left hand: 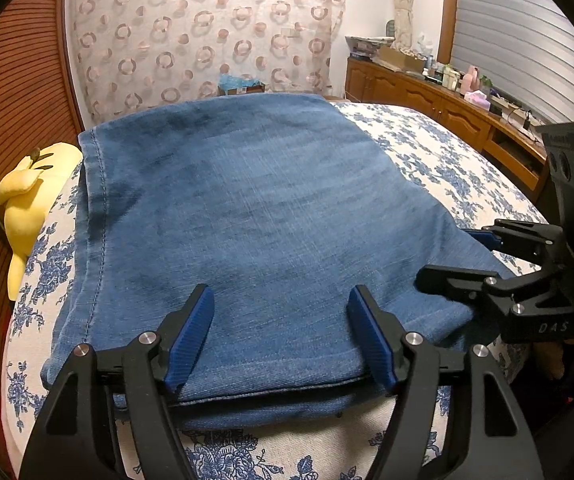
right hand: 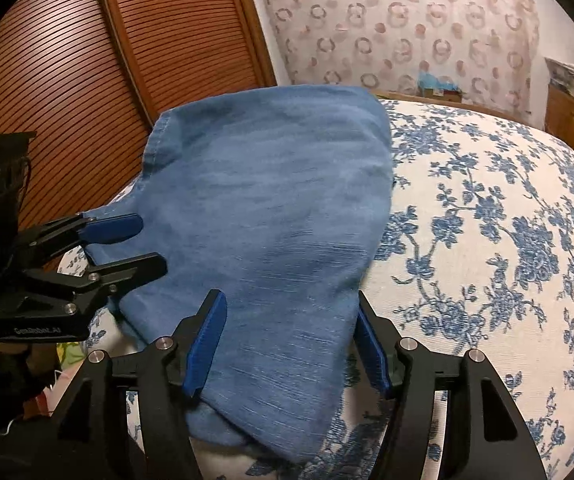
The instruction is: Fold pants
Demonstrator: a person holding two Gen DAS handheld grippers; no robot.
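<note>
Standing apart over the near hem, the blue-padded jaws of the left gripper [left hand: 280,334] pinch nothing; the right gripper [right hand: 290,344] is likewise spread, its right pad partly hidden behind the cloth edge. The folded blue denim pants [left hand: 239,216] lie flat on the white, blue-flowered bedspread [right hand: 487,220], their far edge dropping out of sight.
</note>
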